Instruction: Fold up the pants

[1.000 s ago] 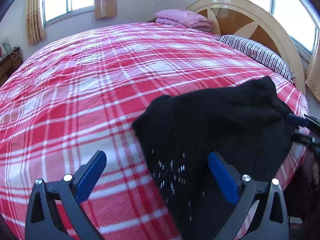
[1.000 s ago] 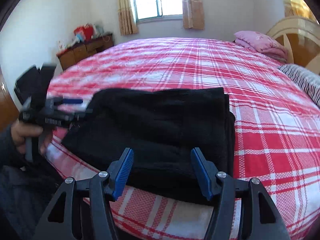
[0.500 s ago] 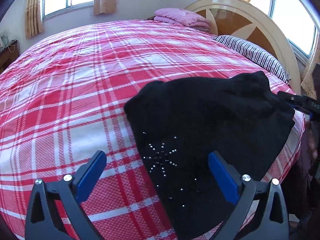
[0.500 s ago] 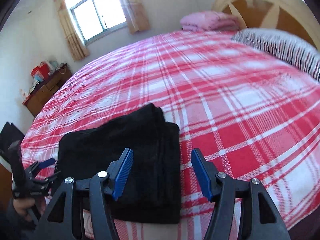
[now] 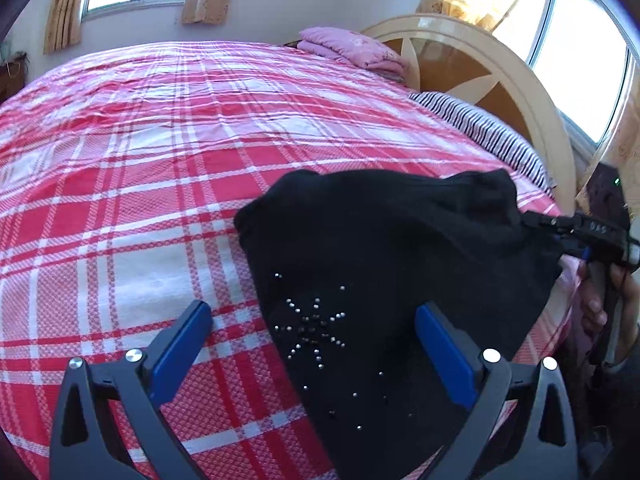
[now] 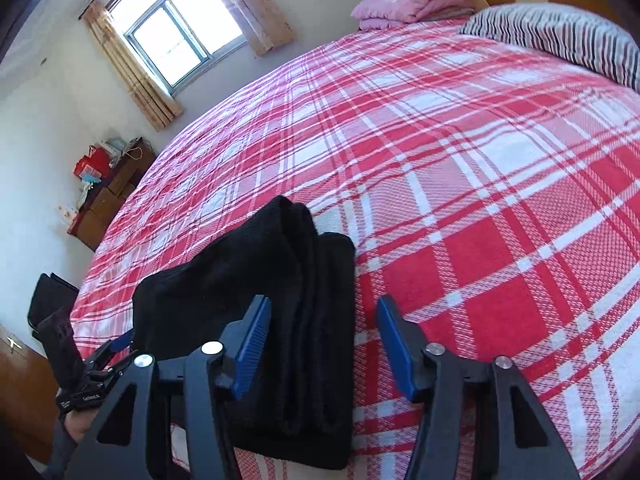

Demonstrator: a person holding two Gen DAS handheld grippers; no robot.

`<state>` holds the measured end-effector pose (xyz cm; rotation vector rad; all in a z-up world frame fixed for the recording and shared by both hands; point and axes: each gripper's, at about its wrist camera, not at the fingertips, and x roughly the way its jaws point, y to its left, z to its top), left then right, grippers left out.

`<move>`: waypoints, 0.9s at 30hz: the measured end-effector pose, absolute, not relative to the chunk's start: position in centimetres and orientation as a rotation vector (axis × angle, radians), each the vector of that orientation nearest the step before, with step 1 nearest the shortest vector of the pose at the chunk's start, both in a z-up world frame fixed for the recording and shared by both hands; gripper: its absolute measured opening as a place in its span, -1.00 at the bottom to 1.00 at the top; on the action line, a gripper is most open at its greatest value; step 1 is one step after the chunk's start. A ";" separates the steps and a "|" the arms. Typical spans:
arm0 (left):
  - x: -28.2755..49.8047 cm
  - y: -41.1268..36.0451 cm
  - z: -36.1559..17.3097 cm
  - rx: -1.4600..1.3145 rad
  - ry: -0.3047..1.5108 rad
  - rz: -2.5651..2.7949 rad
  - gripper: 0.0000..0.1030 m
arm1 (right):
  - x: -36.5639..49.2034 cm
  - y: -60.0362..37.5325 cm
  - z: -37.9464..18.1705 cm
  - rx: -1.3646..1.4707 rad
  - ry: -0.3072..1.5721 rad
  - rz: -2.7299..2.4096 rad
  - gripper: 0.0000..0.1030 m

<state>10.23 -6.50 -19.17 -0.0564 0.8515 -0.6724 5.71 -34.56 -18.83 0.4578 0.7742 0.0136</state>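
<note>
Black pants [image 6: 280,312], already folded at the near edge of the plaid bed [image 6: 460,200], look soft, floppy; grab stacked edge; left gripper [image 5: 316,344] spread, right gripper [image 6: 322,340] spread, just been narrowing, nothing pinched.

Bed [image 6: 460,184] with red-and-white plaid cover, striped pillow [image 6: 560,40] and folded pink blanket [image 6: 408,6] at the cream-and-wood arched headboard [image 5: 500,92]; curtained window [image 6: 180,36] on far wall, cluttered wooden cabinet [image 6: 108,196] below it.
</note>
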 end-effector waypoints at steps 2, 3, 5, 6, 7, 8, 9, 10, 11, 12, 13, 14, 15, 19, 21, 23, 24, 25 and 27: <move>10.2 -6.6 -19.1 -0.070 0.853 -0.687 0.97 | 5.7 -34.2 -18.9 0.466 0.787 0.034 0.03; 10.1 -6.8 -19.1 -0.090 0.860 -0.713 0.94 | 5.8 -34.0 -19.0 0.470 0.793 0.053 0.03; 10.0 -7.1 -19.1 -0.118 0.872 -0.754 0.90 | 6.0 -33.4 -19.3 0.456 0.798 0.066 0.03; 10.0 -7.4 -19.1 -0.120 0.874 -0.766 0.90 | 6.1 -32.9 -19.5 0.430 0.797 0.058 0.03; 10.0 -7.6 -19.1 -0.112 0.872 -0.768 0.87 | 6.1 -32.8 -19.5 0.420 0.792 0.054 -0.03; 10.0 -7.6 -19.1 -0.106 0.865 -0.758 0.71 | 5.9 -32.8 -19.5 0.427 0.782 0.057 -0.08; 10.0 -7.4 -19.1 -0.110 0.860 -0.747 0.59 | 5.8 -33.1 -19.5 0.446 0.775 0.069 -0.24; 10.1 -7.0 -19.0 -0.133 0.855 -0.748 0.24 | 5.7 -33.5 -19.5 0.478 0.769 0.091 -0.38; 10.4 -6.4 -19.1 -0.164 0.860 -0.749 -0.24 | 5.5 -34.0 -19.5 0.514 0.759 0.114 -0.40; 11.0 -5.5 -19.4 -0.223 0.882 -0.759 -0.37 | 5.4 -34.4 -19.6 0.542 0.748 0.132 -0.43; 11.4 -5.0 -19.7 -0.268 0.898 -0.770 -0.48 | 5.3 -34.4 -19.6 0.548 0.744 0.139 -0.45; 11.6 -4.5 -19.9 -0.309 0.907 -0.780 -0.62 | 5.3 -34.3 -19.6 0.547 0.740 0.141 -0.46; 11.7 -4.3 -20.1 -0.335 0.914 -0.793 -0.67 | 5.2 -34.1 -19.4 0.543 0.733 0.144 -0.47; 10.9 -4.8 -19.2 -0.300 0.885 -0.799 -0.78 | 4.4 -32.9 -17.5 0.506 0.694 0.164 -0.48; 10.9 -4.5 -18.5 -0.319 0.878 -0.812 -0.79 | 4.1 -32.2 -16.5 0.488 0.678 0.183 -0.48; 10.8 -4.0 -17.6 -0.328 0.865 -0.822 -0.80 | 4.2 -31.4 -15.3 0.468 0.666 0.201 -0.48; 10.8 -3.8 -17.2 -0.326 0.855 -0.823 -0.81 | 4.5 -31.0 -14.8 0.459 0.663 0.215 -0.48; 10.8 -3.5 -16.8 -0.328 0.847 -0.824 -0.81 | 4.8 -30.6 -14.4 0.449 0.662 0.223 -0.48; 10.7 -2.5 -15.9 -0.334 0.825 -0.814 -0.81 | 6.1 -29.3 -13.5 0.420 0.664 0.253 -0.49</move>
